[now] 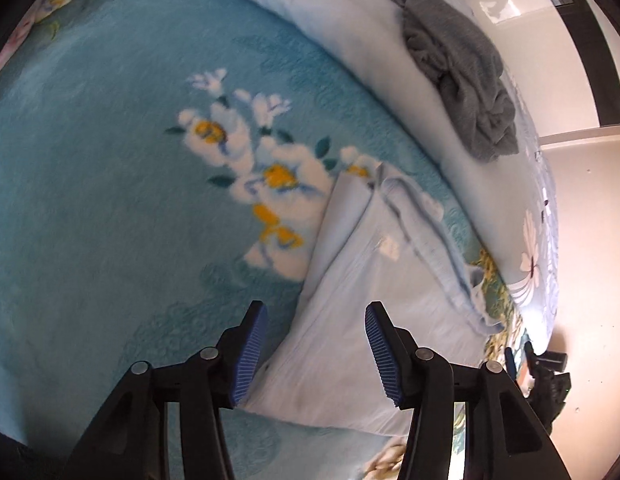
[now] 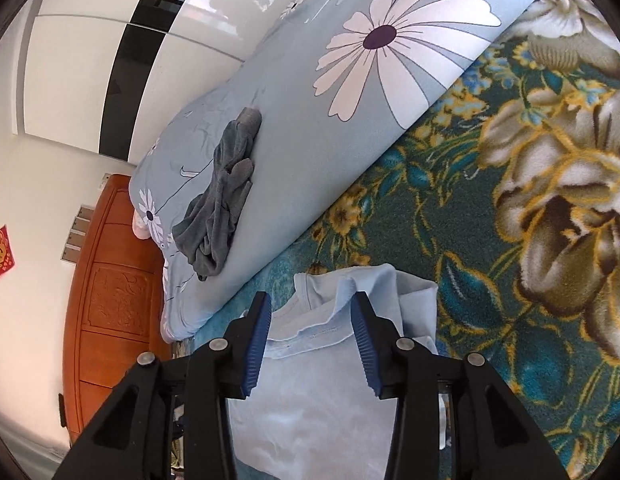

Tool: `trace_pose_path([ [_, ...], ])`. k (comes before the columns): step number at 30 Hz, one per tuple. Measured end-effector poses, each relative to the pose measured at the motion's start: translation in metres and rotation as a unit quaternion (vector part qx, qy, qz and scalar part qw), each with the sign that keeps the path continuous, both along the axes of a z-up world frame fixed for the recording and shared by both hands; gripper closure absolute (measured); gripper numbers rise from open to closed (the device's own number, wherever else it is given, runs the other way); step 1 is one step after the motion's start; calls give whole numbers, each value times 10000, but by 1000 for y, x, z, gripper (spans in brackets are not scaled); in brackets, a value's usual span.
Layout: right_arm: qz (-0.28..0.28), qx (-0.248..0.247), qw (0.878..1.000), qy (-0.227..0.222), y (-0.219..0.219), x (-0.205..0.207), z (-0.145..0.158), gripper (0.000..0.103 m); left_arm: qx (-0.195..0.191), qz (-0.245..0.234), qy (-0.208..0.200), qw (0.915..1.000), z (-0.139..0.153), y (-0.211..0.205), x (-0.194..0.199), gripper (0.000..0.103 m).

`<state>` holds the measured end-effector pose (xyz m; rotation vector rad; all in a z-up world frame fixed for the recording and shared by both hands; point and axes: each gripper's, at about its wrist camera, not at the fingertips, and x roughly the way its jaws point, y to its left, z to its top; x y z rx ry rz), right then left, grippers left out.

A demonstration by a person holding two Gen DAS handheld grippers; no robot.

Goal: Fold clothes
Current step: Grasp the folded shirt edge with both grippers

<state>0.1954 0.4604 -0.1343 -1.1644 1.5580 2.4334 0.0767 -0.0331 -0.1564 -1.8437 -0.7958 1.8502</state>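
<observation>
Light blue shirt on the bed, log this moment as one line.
light blue shirt: folded, flat on blanket | left tongs: open, above shirt | right tongs: open, above shirt | grey garment: crumpled on duvet

Bright daylight in both views, glare washing out the glossy wardrobe (image 2: 214, 12). Slight motion blur on the left view's blanket (image 1: 110, 160). Heavy fisheye bending, black vignette at corners. Soft shadows only.

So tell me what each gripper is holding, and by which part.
Nothing held: left gripper and right gripper both stand open over the light blue garment.
</observation>
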Motion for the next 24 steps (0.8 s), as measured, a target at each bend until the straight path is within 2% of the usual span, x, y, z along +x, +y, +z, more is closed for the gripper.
trace_pose_path([
  [4, -23, -20, 9998, -193, -6, 51, -1, 60, -218, 116, -290, 9993, -27, -8, 36, 48],
  [7, -110, -48, 9983, -567, -15, 96, -13, 60, -126, 251, -465, 9985, -38, -12, 53, 48],
  [10, -285, -400, 9954, -821, -25, 131, -32, 60, 6, 315, -678, 9972, -48, -12, 62, 48],
  [14, -307, -898, 9914, -899, -50, 143, -53, 60, 258, 450, -773, 9957, -53, -12, 66, 49],
  [19, -429, -1095, 9895, -843, -73, 132, -64, 60, 530, 833, -795, 9919, -61, -16, 67, 51],
  [20, -527, -1137, 9888, -806, -76, 131, -65, 60, 602, 891, -747, 9914, -61, -18, 68, 53],
  [22, -687, -1189, 9879, -718, -80, 132, -65, 60, 612, 934, -690, 9913, -62, -18, 69, 73],
  [23, -728, -1227, 9873, -699, -82, 132, -65, 63, 629, 935, -670, 9914, -62, -18, 70, 78],
  [24, -758, -1278, 9865, -683, -83, 131, -65, 77, 646, 935, -650, 9914, -62, -17, 71, 85],
])
